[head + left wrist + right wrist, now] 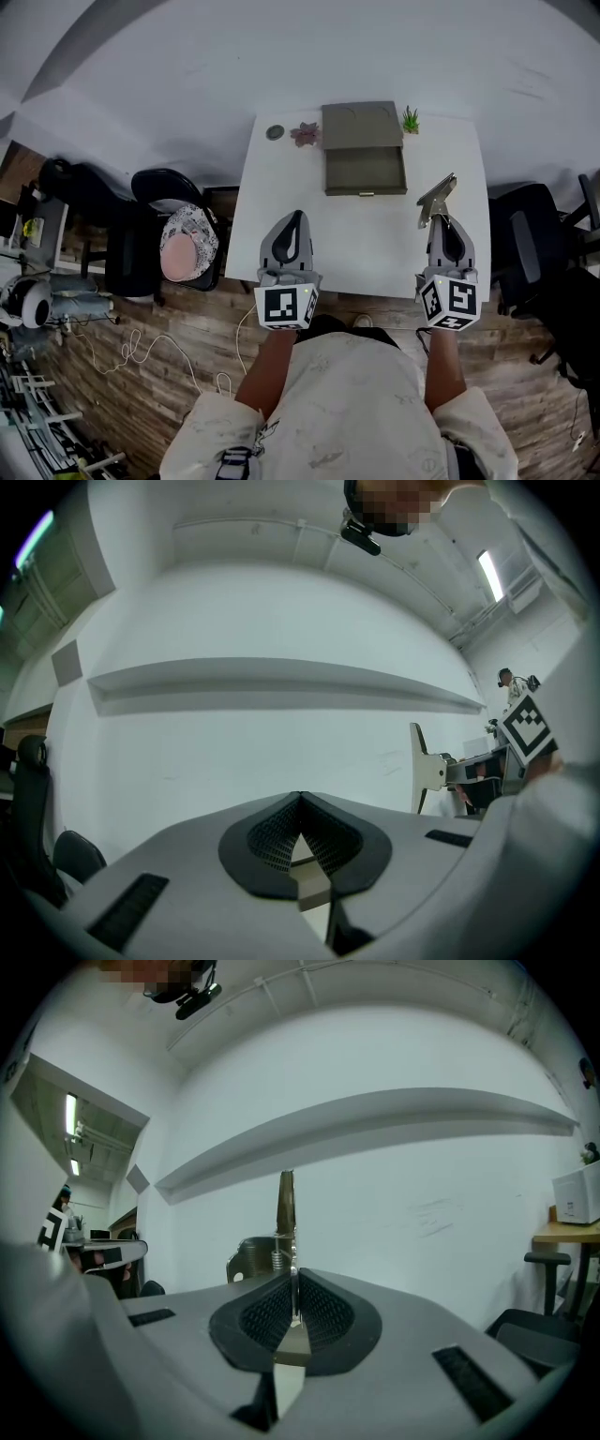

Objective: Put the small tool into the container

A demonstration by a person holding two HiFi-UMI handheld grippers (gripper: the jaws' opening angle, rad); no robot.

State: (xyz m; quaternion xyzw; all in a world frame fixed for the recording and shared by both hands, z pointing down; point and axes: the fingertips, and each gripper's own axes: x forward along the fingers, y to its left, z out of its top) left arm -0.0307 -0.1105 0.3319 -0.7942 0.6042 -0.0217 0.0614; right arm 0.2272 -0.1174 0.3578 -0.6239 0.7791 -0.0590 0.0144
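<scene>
The small tool (pixel 285 1208) sits pinched in your right gripper (pixel 293 1307). It is thin bare metal, a narrow flat strip that rises past the dark ribbed pads, with a little coil spring and a curved plate at its base. In the head view that detail is lost. There the small tool (pixel 437 199) reads only as a grey, slanted flat piece that sticks out ahead of your right gripper (pixel 441 220), over the right part of the white table (pixel 375 244) and well apart from the container (pixel 364 150).

The container is a boxy olive-grey case with its shallow drawer (pixel 365 171) pulled open toward you. Only the head view shows it.

Your left gripper (pixel 300 803) has its mesh-textured pads pressed together at the tips with nothing between them. In the head view your left gripper (pixel 296 217) is over the table's near left part.

Beside the container stand a small green plant (pixel 411 120), a pinkish flower shape (pixel 305 134) and a dark round disc (pixel 275 132) — all matte and tiny.
</scene>
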